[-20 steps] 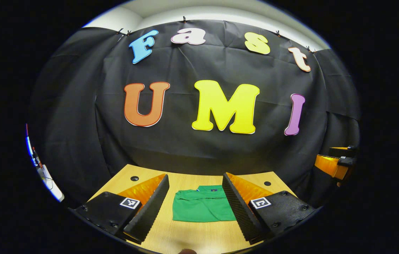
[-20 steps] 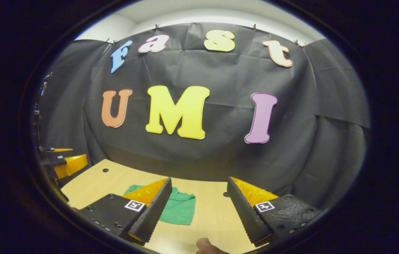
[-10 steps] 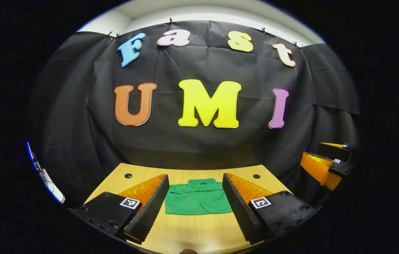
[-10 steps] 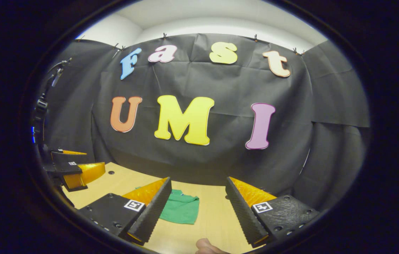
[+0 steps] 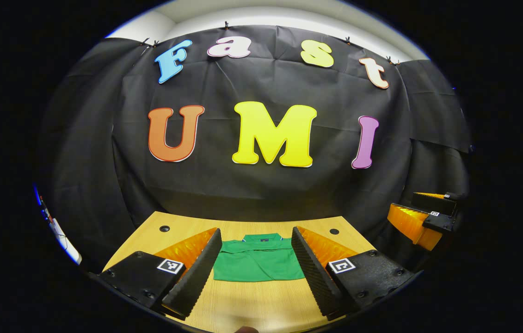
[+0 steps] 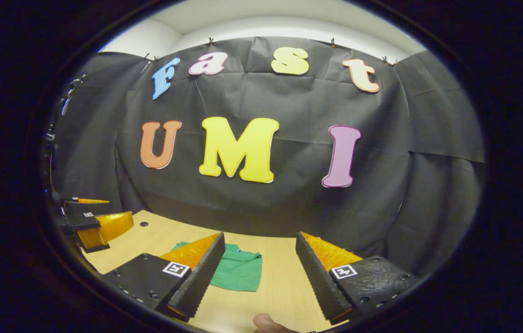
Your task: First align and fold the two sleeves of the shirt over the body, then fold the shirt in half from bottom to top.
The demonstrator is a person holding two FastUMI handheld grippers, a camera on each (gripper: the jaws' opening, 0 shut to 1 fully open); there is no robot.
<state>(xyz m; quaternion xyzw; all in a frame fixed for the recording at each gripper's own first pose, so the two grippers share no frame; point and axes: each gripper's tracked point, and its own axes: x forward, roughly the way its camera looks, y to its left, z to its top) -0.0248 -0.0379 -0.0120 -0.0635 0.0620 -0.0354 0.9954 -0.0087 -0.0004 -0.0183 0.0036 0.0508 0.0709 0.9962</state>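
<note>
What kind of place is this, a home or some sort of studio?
Most likely a staged recording booth, not a home. Black cloth hangs clipped along the top as a backdrop, a bare wooden table with cable holes holds only a folded green shirt, and the left tool carries printed tracking markers.

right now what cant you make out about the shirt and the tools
- Shirt, left gripper view: its side edges sit behind the left tool fingers.
- Shirt, right gripper view: its left part is behind a finger of the right tool.
- Small patch on the collar: too small to read.
</note>
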